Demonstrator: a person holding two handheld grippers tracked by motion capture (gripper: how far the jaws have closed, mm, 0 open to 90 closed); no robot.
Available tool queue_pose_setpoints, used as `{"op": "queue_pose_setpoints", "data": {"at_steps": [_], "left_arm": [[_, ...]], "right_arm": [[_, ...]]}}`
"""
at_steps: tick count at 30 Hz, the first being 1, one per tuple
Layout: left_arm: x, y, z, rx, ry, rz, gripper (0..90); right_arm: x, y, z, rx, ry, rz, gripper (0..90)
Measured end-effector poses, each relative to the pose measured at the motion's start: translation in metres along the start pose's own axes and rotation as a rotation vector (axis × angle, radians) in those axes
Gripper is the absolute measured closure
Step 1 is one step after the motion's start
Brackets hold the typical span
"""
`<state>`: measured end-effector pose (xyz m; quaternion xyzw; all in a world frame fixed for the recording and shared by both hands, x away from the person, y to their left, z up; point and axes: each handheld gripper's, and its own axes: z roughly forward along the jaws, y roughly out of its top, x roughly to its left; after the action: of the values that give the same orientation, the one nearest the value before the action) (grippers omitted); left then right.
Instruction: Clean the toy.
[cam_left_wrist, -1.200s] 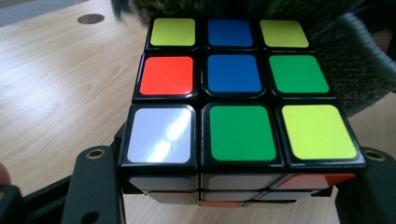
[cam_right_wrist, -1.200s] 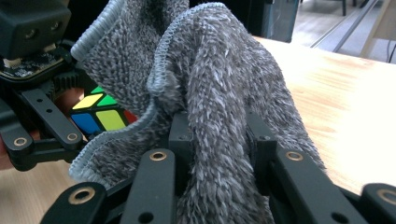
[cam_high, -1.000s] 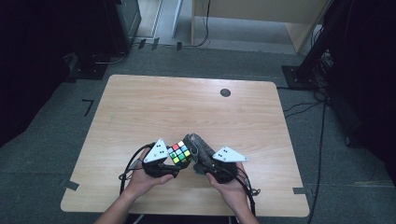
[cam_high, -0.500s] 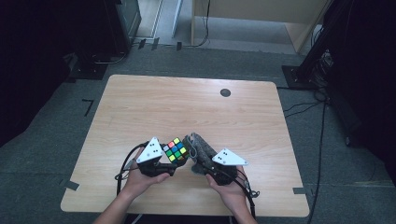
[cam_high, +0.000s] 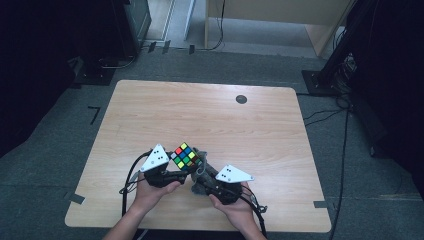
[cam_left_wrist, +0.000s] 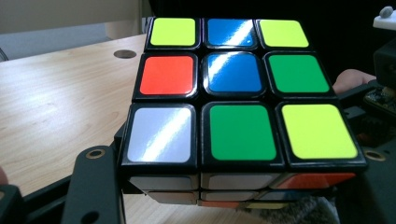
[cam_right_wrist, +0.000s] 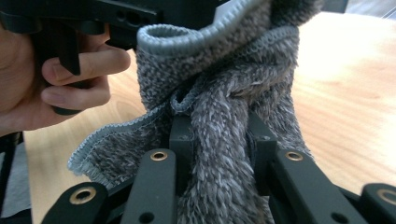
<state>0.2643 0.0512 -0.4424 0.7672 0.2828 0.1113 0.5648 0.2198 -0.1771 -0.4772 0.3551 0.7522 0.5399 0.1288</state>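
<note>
A scrambled colour cube (cam_high: 185, 156) hangs a little above the near middle of the wooden table (cam_high: 210, 120), with my left gripper (cam_high: 183, 169) shut on it from below. In the left gripper view the cube (cam_left_wrist: 233, 88) shows a face of yellow, blue, green, red and white tiles, and my left gripper (cam_left_wrist: 233, 161) clamps its lower layer. A grey fuzzy cloth (cam_high: 202, 169) lies against the cube's right side, pinched by my right gripper (cam_high: 201, 176). In the right gripper view the cloth (cam_right_wrist: 224, 93) bunches up between the shut right gripper (cam_right_wrist: 222, 135), touching the underside of the left tool.
A dark round grommet (cam_high: 241, 99) sits in the table's far right part. Tape strips (cam_high: 77, 198) mark the near corners. The person's left hand (cam_right_wrist: 56, 79) grips the other tool close to the cloth. Dark stands and cables surround the table on the floor.
Both grippers have drifted slightly left, carrying the cube and the cloth. The right gripper has closed in under the cube's right side.
</note>
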Motion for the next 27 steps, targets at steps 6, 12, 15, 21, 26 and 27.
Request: {"op": "queue_pose_setpoints", "data": {"at_steps": [6, 12, 15, 21, 26, 27], "left_arm": [[0.002, 0.003, -0.005, -0.022, -0.006, -0.046, 34.5], [-0.006, 0.008, -0.005, -0.022, 0.004, -0.040, 34.4], [-0.009, 0.008, -0.002, -0.015, -0.009, -0.032, 34.4], [-0.004, 0.007, -0.005, -0.009, 0.003, -0.038, 34.4], [0.001, 0.006, -0.009, -0.014, -0.003, -0.065, 34.4], [0.001, 0.006, -0.008, -0.015, -0.006, -0.068, 34.4]], "right_arm": [[-0.002, 0.003, -0.004, -0.004, -0.014, -0.045, 70.9], [-0.008, 0.005, -0.009, -0.071, -0.067, -0.004, 71.2], [0.004, 0.000, 0.001, -0.055, -0.027, 0.003, 71.0], [0.010, -0.001, 0.012, 0.003, 0.080, -0.065, 70.5], [-0.016, 0.006, -0.005, -0.099, -0.018, 0.037, 71.1], [-0.017, 0.006, -0.005, -0.107, -0.022, 0.045, 71.1]]}}
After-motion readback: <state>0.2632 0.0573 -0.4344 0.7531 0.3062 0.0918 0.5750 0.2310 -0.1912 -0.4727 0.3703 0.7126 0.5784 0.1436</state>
